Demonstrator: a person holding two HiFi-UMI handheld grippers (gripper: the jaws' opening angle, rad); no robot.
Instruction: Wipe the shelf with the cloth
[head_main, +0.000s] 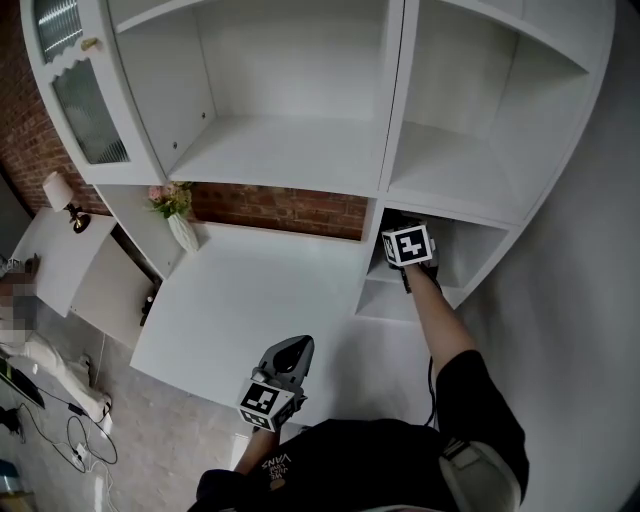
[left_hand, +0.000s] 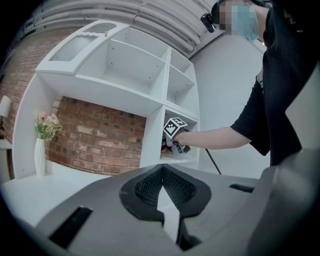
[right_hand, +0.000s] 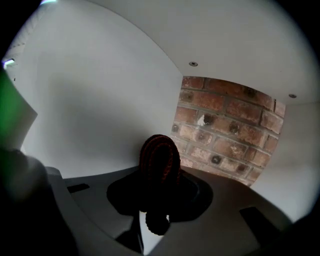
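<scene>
Head view: we see soft, even light on the white shelf (head_main: 280, 150); edges bow.
Left gripper view: we get a bright centre, black corners.
Right gripper view: we find it dim; the cloth (right_hand: 159, 157) reads almost black.

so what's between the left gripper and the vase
Nothing: in the head view only bare white countertop runs from the left gripper to the vase.

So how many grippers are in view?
2: the left gripper by the white counter's front edge, the right gripper inside the lower right shelf compartment, holding the cloth.
</scene>
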